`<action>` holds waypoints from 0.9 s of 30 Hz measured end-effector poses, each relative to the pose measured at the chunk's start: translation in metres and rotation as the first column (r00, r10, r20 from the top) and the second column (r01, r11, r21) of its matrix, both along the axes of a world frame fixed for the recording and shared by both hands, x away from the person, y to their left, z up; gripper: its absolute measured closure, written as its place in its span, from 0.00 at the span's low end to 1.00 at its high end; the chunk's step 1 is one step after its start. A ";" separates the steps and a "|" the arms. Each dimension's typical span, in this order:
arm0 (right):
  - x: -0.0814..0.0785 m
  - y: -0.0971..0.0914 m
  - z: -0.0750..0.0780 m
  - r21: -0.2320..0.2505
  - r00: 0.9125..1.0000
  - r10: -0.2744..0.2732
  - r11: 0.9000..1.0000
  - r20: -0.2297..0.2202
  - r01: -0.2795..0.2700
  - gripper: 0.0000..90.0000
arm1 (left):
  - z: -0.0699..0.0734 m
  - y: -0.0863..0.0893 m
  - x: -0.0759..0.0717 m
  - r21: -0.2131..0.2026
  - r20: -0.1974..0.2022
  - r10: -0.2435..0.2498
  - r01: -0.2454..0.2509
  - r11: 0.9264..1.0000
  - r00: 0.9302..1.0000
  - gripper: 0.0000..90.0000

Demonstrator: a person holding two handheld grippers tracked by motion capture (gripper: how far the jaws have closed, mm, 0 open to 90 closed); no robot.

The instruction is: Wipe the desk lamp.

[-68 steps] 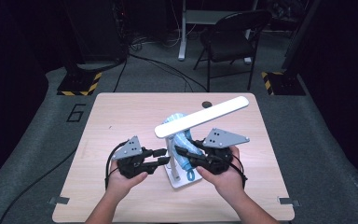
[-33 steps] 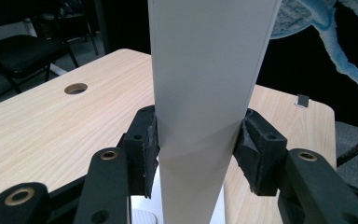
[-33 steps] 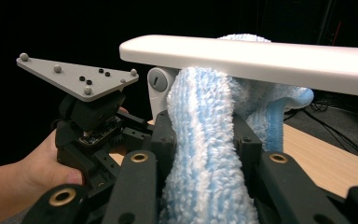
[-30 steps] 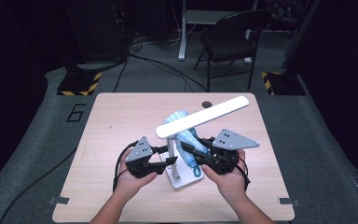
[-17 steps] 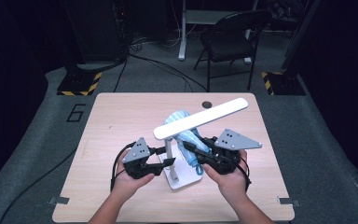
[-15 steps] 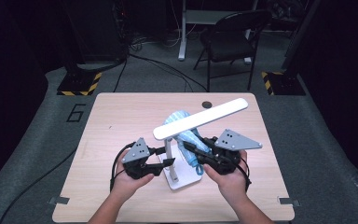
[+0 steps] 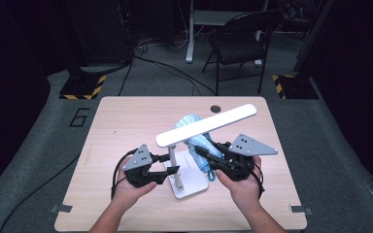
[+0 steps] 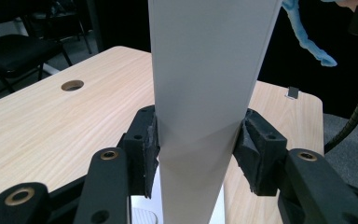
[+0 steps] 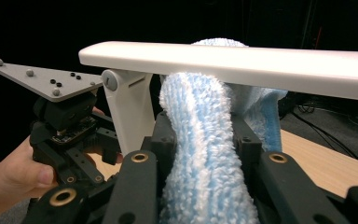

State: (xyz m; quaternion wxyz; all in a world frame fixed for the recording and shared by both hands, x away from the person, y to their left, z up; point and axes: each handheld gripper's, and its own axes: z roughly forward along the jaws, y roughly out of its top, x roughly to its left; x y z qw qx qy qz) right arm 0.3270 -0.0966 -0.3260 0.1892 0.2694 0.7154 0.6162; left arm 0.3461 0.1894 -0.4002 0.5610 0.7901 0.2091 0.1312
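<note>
Left hand-held gripper clamps the lamp post on the worktop; right hand-held gripper grips a blue cloth pressed under the lamp's arm.

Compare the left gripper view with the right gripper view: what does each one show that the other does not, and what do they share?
Left gripper view alone: the left claw clamped on the white lamp post, both pads pressed against its sides, and a round hole in the tabletop.

Right gripper view alone: the right claw shut on the blue cloth, which rises to the underside of the lamp head; the lamp's hinge; the person's hand on the other gripper.

Both: the lamp post, the blue cloth, the wooden table and a dark room behind.
</note>
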 end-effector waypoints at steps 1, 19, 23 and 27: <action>0.000 -0.001 0.000 0.001 1.000 -0.003 1.000 -0.003 0.003 0.77 | 0.000 0.000 0.000 0.000 -0.001 -0.002 0.002 1.000 1.000 0.58; 0.006 -0.022 0.002 -0.001 0.999 -0.053 0.999 -0.011 0.053 0.76 | 0.001 0.008 -0.001 0.004 -0.011 -0.013 0.013 1.000 1.000 0.59; 0.006 -0.027 0.002 -0.001 0.998 -0.062 0.998 -0.011 0.062 0.76 | 0.002 0.011 -0.002 0.008 -0.011 -0.016 0.016 1.000 1.000 0.59; 0.007 -0.030 0.002 0.001 0.997 -0.072 0.997 -0.008 0.072 0.76 | 0.002 0.014 -0.001 0.005 -0.013 -0.022 0.022 1.000 1.000 0.59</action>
